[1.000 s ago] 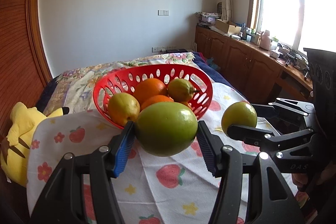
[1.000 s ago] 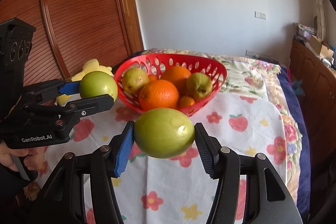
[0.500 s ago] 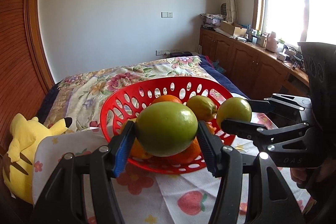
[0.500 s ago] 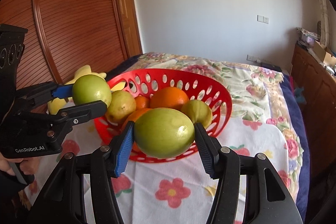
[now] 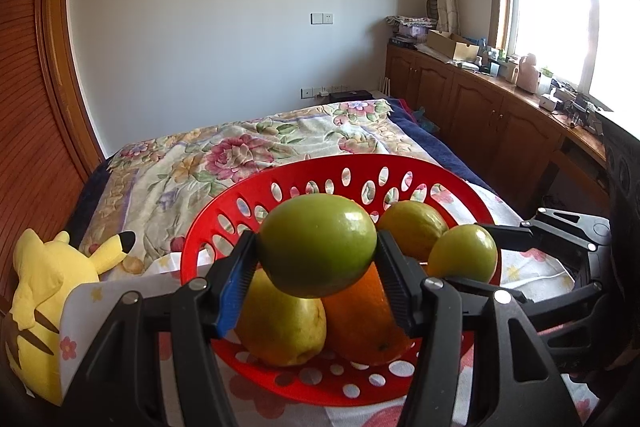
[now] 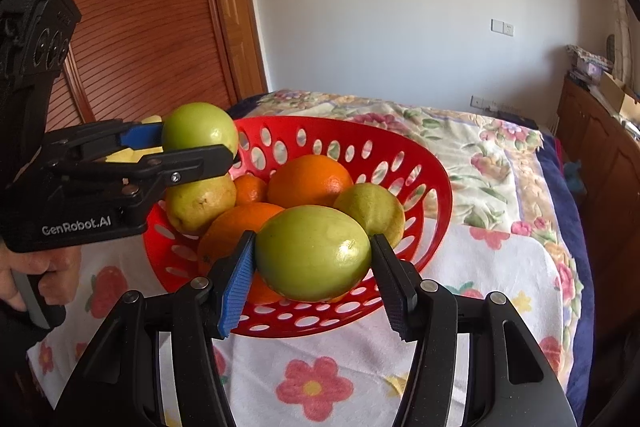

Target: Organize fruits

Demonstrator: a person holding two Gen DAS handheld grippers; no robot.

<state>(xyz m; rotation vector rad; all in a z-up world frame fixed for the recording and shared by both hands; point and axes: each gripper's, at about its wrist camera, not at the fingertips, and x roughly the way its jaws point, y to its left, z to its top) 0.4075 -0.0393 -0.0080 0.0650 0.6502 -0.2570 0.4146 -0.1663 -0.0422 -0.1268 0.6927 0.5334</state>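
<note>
Left claw (image 5: 316, 263) grasping glossy green fruit (image 5: 317, 245), right claw (image 6: 314, 265) grasping matte green fruit (image 6: 313, 253)

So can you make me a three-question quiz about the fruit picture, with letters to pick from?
1. Where is the yellow plush toy?
A. inside the basket
B. beside the cloth, left of the basket
C. on the windowsill

2. What colour is the basket?
A. red
B. blue
C. white

3. What is the right tool doing?
A. hanging open and empty
B. gripping a green fruit
C. gripping an orange

Answers:
1 B: in the left view it lies left of the basket.
2 A: its holed wall is red.
3 B: a green fruit sits clamped between its pads; the left tool holds another green fruit.
</note>
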